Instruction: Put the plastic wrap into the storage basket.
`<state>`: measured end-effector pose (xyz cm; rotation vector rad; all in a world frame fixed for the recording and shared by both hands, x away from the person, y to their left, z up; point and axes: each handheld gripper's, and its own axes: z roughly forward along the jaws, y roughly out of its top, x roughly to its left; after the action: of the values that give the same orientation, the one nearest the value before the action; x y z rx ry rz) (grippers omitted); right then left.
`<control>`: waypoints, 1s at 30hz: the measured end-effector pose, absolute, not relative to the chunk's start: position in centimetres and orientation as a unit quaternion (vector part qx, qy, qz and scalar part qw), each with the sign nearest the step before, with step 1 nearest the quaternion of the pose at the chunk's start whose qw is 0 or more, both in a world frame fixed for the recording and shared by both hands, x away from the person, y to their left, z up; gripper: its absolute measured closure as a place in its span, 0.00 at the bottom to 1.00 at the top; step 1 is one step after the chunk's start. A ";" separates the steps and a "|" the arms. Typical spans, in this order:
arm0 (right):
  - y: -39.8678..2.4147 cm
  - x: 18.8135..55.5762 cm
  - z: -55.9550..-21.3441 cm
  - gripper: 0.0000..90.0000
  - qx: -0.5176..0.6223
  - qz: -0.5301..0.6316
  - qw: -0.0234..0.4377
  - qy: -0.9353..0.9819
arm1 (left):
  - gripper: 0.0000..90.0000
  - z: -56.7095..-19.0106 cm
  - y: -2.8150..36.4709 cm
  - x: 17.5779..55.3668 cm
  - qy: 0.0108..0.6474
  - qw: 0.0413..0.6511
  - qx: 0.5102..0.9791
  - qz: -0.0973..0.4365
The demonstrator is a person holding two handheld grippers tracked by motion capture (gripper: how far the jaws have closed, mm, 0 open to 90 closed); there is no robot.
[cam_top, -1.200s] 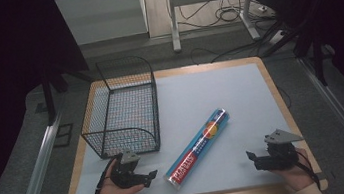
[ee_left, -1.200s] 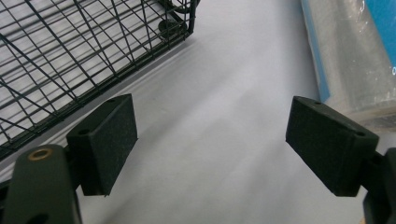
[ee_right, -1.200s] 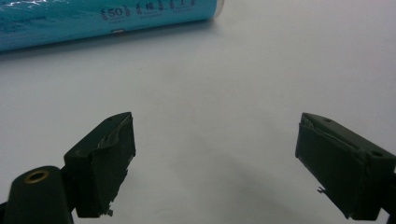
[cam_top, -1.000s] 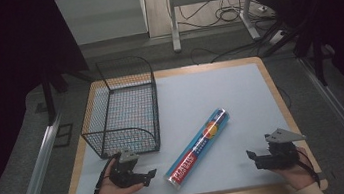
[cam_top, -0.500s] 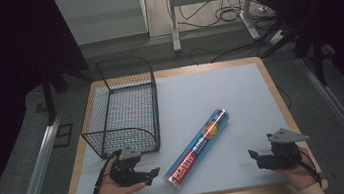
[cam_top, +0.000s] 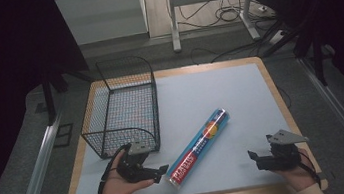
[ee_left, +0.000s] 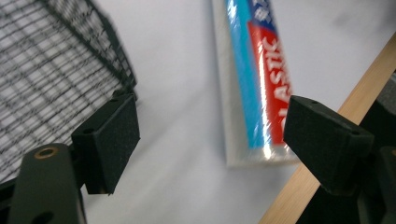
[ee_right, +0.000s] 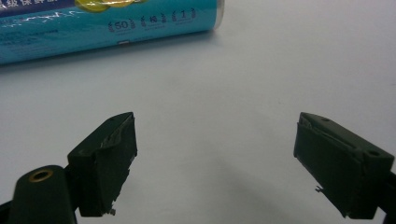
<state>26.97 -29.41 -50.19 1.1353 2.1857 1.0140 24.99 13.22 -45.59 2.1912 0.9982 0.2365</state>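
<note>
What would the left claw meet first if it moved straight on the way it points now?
Most likely the red near end of the plastic wrap roll, which lies just ahead between the open jaws of the left claw. The wire basket stays off to one side. How high the claw hangs above the table is unclear.

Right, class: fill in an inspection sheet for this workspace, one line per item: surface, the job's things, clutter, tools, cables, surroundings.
Surface: pale blue mat on a wooden-edged table, lying flat.
Job's things: plastic-wrap roll lies diagonally on the mat; wire basket stands at the left, apart from the roll, nothing seen in it.
Clutter: nothing seen.
Tools: left tool open, nothing between its jaws, pointing at the roll's near end; right tool open, nothing between its jaws, over bare mat.
Cables: loose cables on the floor beyond the table.
Surroundings: metal table legs behind; dark curtains at both sides.
</note>
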 end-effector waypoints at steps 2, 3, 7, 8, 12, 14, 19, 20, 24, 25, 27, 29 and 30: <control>-29.4 27.0 -50.2 0.15 0.414 0.369 0.240 0.797 | 0.20 -45.2 12.5 25.3 0.380 0.353 0.850 0.092; -29.4 27.0 -50.2 0.15 0.414 0.369 0.240 0.797 | 0.20 -45.2 12.5 25.3 0.380 0.353 0.850 0.092; -29.5 27.0 -50.3 0.15 0.414 0.366 0.242 0.797 | 0.20 -44.9 11.9 25.5 0.373 0.352 0.854 0.093; -29.5 27.0 -50.3 0.15 0.414 0.366 0.242 0.797 | 0.20 -44.9 11.8 25.5 0.372 0.352 0.854 0.092; -29.4 27.0 -50.3 0.15 0.412 0.366 0.243 0.799 | 0.20 -44.7 11.2 25.9 0.365 0.351 0.858 0.089; -29.4 27.0 -50.3 0.15 0.411 0.364 0.243 0.800 | 0.20 -44.6 11.0 26.1 0.365 0.351 0.858 0.090; -29.4 27.0 -50.4 0.15 0.411 0.364 0.243 0.800 | 0.20 -44.6 10.1 26.4 0.357 0.353 0.860 0.089; -29.4 27.0 -50.3 0.15 0.410 0.365 0.243 0.800 | 0.20 -44.6 9.8 26.5 0.354 0.355 0.861 0.088; -29.4 27.0 -50.3 0.15 0.410 0.366 0.245 0.799 | 0.19 -44.4 8.9 26.8 0.347 0.351 0.866 0.085; -29.4 27.0 -50.2 0.15 0.410 0.366 0.245 0.798 | 0.19 -44.3 8.7 26.8 0.345 0.349 0.867 0.086; -29.4 27.0 -50.3 0.15 0.410 0.366 0.245 0.799 | 0.19 -44.2 8.4 27.0 0.344 0.348 0.868 0.087; -29.4 27.0 -50.2 0.15 0.409 0.366 0.245 0.799 | 0.19 -44.1 8.0 27.2 0.342 0.346 0.869 0.088; -29.4 27.0 -50.2 0.15 0.409 0.366 0.245 0.799 | 0.19 -44.1 7.8 27.3 0.343 0.344 0.870 0.087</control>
<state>26.97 -29.43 -50.25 1.1177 2.1805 0.9991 27.31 7.78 -44.11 2.2597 0.8897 0.2266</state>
